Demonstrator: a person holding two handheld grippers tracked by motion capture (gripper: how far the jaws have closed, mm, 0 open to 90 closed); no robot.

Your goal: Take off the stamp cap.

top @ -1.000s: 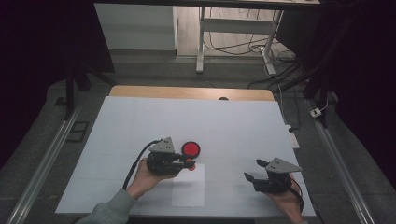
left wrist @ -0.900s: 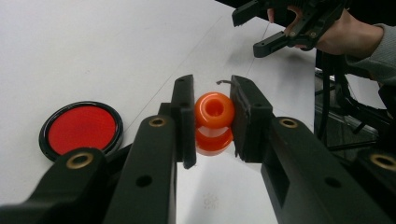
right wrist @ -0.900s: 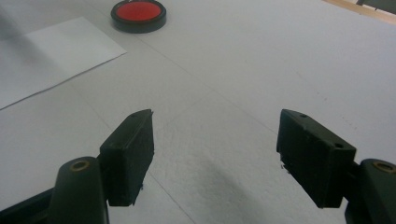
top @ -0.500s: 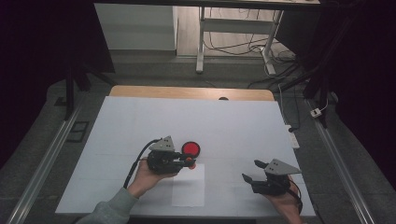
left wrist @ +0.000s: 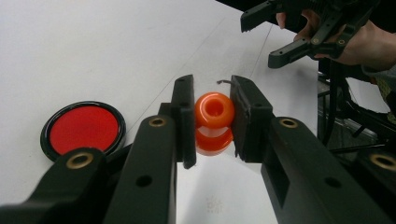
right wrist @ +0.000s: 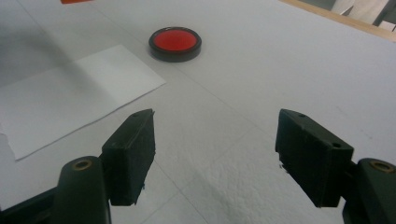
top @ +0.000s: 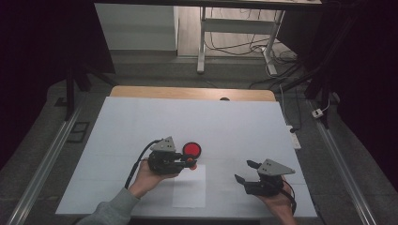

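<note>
My left gripper (top: pixel 190 161) is shut on a small orange spool-shaped piece (left wrist: pixel 214 122), held between its pads just above the white table. Just beyond it lies a round red disc with a black rim (top: pixel 191 149), which sits to the left of the jaws in the left gripper view (left wrist: pixel 84 128). At the front right of the table my right gripper (top: pixel 242 170) stands open with nothing between its fingers (right wrist: pixel 217 126), pointing toward the disc (right wrist: pixel 175 42). It also appears open at the top of the left gripper view (left wrist: pixel 258 41).
A white sheet of paper (top: pixel 189 186) lies flat on the table (top: pixel 211 117) near the front edge, between the two hands. A wooden strip (top: pixel 187 92) borders the far edge. Metal rails run along both sides on the floor.
My right gripper has shifted a little to the left, still open. The left gripper and the orange piece have stayed where they were.
</note>
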